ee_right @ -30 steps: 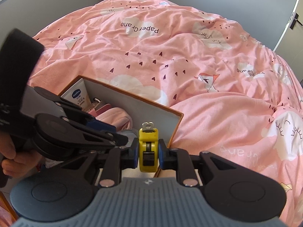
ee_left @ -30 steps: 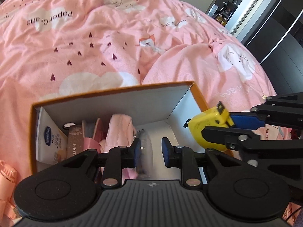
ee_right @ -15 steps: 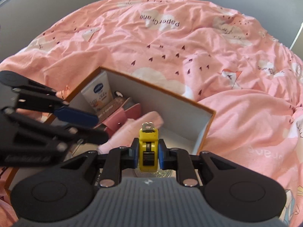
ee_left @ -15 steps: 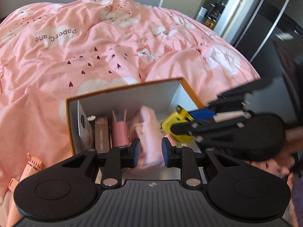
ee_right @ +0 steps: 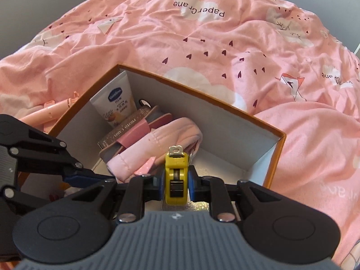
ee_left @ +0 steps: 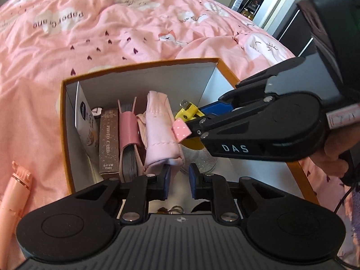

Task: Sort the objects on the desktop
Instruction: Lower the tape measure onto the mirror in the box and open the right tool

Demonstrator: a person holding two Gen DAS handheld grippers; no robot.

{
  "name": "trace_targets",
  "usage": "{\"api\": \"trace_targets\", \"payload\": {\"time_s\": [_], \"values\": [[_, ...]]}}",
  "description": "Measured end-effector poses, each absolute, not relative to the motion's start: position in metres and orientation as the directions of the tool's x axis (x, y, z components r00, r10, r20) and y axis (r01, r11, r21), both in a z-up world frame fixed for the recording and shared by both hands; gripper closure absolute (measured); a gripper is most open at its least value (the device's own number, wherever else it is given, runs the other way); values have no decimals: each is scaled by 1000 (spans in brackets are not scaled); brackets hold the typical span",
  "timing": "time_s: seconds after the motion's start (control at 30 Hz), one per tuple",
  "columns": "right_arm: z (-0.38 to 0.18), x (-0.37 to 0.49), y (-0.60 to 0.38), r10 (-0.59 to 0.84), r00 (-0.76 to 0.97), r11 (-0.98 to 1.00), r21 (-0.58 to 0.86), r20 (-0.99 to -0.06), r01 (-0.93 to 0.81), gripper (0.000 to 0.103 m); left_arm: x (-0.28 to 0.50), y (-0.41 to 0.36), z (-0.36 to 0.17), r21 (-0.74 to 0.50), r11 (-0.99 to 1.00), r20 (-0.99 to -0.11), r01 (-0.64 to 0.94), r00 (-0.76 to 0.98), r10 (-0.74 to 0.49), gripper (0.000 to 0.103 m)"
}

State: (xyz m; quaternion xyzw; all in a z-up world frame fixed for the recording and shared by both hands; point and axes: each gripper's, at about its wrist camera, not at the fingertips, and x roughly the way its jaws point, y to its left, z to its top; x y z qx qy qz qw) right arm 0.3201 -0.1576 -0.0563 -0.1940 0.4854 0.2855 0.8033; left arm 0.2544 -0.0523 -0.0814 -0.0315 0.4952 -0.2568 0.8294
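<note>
Pink quilt [ee_right: 225, 45] with hearts and clouds, spread under everything. Open box [ee_right: 279, 139], orange rim, white inside, resting on quilt. Inside, in a row: lotion tube [ee_right: 117, 103], brown card pack [ee_left: 109, 141], pink pouch [ee_left: 157, 130]. Right gripper [ee_right: 176, 184] over the box, clenched on yellow tape measure [ee_right: 176, 180]. Left gripper [ee_left: 178, 180] closing, nothing between jaws, just beside pouch. Pink wand [ee_left: 13, 193] outside on quilt.
</note>
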Motion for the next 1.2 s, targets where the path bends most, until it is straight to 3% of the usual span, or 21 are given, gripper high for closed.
{"api": "trace_targets", "payload": {"time_s": [0.27,0.47,0.7,0.8,0.87,0.9,1.2], "values": [[-70,317,-155,182,341,705,-119,-922,-699,82,258,-44,-86,-368,849,-785,380,363,-503,88],[-87,296,-140,77,442,490,-352,-894,-797,82,260,-35,-84,-376,852,-780,363,373,-503,88],[-98,269,-141,33,491,291,-461,-871,-838,81,261,-32,-83,-379,853,-779,359,374,-504,88],[-96,265,-144,41,479,282,-450,-877,-848,73,261,-32,-82,-379,854,-779,356,375,-502,88],[-96,262,-144,33,476,276,-450,-879,-849,57,261,-33,-82,-377,855,-779,355,377,-500,88],[-97,262,-144,29,471,278,-446,-882,-851,55,261,-33,-82,-376,856,-779,355,379,-500,88],[-104,283,-142,3,367,373,-339,-930,-864,47,264,-26,-80,-383,859,-774,340,390,-499,88]]}}
